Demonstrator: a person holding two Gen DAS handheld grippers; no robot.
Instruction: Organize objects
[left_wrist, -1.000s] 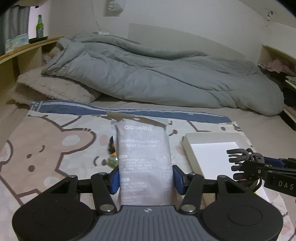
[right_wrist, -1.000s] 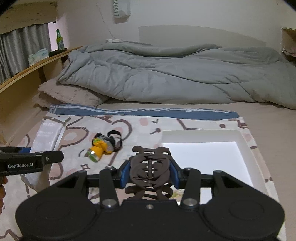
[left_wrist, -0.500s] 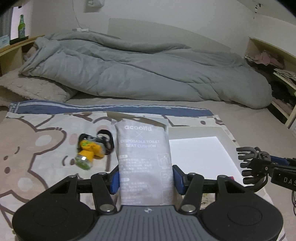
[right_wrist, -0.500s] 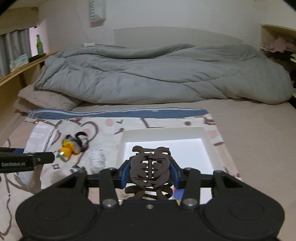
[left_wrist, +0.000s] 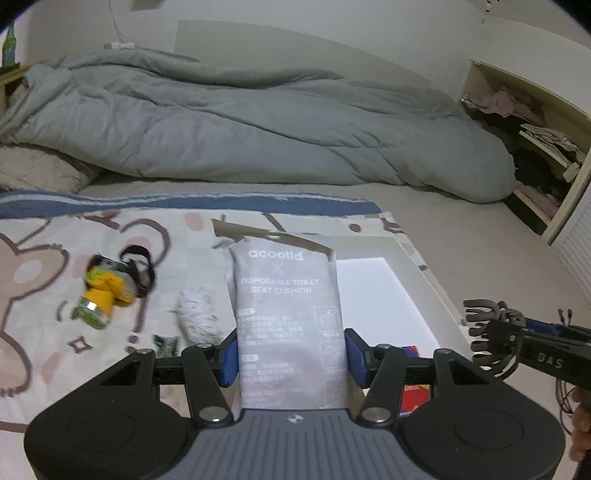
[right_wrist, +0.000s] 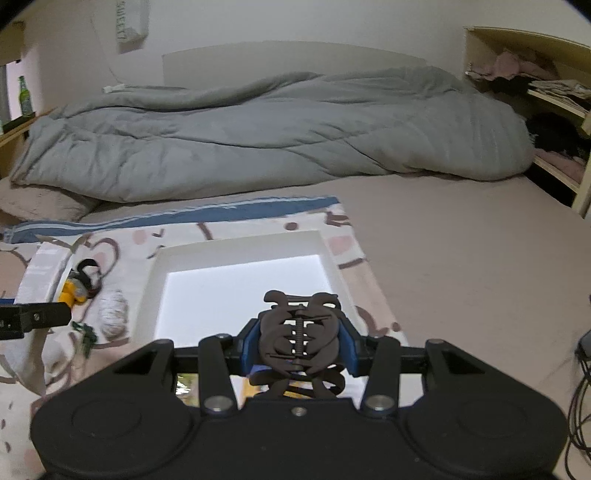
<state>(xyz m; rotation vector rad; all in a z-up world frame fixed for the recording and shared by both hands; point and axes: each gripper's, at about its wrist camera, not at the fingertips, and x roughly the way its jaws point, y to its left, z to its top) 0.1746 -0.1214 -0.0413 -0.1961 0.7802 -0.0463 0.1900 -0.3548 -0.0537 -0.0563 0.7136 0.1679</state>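
Packet (left_wrist: 288, 314) text, left wrist view only

right gripper (right_wrist: 299, 345) clamps brown hair claw (right_wrist: 298, 341) above white tray (right_wrist: 236, 251).

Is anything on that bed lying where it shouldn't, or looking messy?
A few small things lie loose on the cartoon mat instead of in the white tray: a yellow headlamp tipped on its side with its strap trailing, a white fluffy ball, and a small green item. The grey duvet is rumpled.
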